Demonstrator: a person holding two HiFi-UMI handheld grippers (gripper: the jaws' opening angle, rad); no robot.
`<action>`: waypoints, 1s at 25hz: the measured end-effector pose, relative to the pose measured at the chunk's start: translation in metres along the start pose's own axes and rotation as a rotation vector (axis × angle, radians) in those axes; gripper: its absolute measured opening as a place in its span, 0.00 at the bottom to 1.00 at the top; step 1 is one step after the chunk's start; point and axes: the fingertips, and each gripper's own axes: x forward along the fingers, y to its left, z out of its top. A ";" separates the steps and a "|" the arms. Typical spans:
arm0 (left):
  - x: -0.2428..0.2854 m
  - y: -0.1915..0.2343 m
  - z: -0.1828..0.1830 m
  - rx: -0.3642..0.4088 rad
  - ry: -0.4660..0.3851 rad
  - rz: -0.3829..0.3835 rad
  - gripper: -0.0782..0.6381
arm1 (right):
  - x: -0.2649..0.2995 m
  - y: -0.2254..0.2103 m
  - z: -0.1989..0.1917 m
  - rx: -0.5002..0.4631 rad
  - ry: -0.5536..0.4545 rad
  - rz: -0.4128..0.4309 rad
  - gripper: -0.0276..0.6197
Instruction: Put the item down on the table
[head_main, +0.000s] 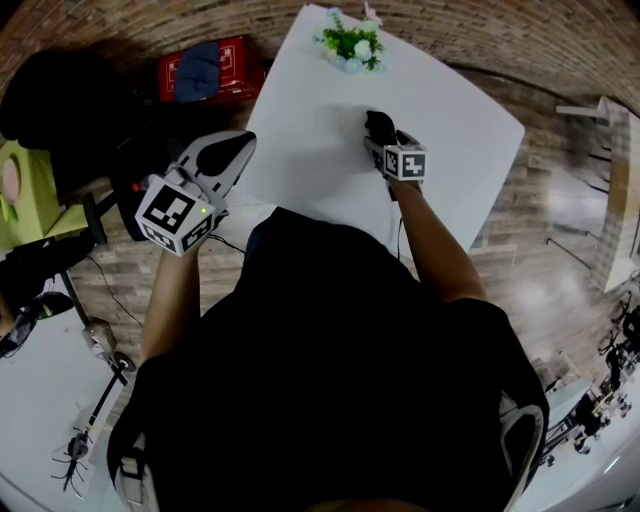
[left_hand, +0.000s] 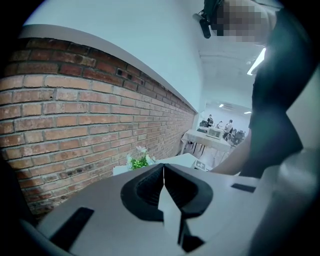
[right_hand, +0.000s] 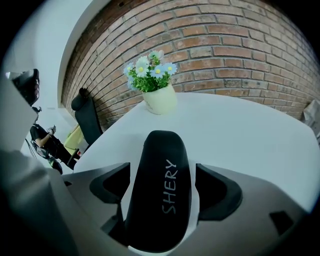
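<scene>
A black glasses case (right_hand: 160, 195) with "SHERY" printed on it lies on the white table (right_hand: 250, 135), lengthwise between the jaws of my right gripper (right_hand: 165, 189). Both pads (right_hand: 220, 192) stand apart from the case, with a slim gap on each side, so this gripper is open. In the head view the right gripper (head_main: 377, 128) points down at the table's middle, and the case (head_main: 376, 122) shows as a dark shape at its tip. My left gripper (head_main: 232, 150) hovers off the table's left edge, its pads (left_hand: 150, 187) pressed together on nothing.
A pale pot of flowers (head_main: 350, 45) stands at the table's far end, near the brick wall (right_hand: 225, 50). A red box (head_main: 205, 70) and a black chair (head_main: 50, 100) sit on the floor to the left. Another white table (head_main: 30, 400) is at lower left.
</scene>
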 end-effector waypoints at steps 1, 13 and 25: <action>-0.001 0.000 0.001 0.002 -0.002 0.002 0.12 | -0.001 0.000 0.002 -0.001 -0.003 0.001 0.64; -0.004 -0.012 0.006 0.018 -0.027 0.012 0.12 | -0.016 -0.001 0.013 0.044 -0.040 0.023 0.64; 0.003 -0.034 0.014 0.038 -0.029 -0.005 0.12 | -0.044 0.006 0.040 0.094 -0.115 0.067 0.64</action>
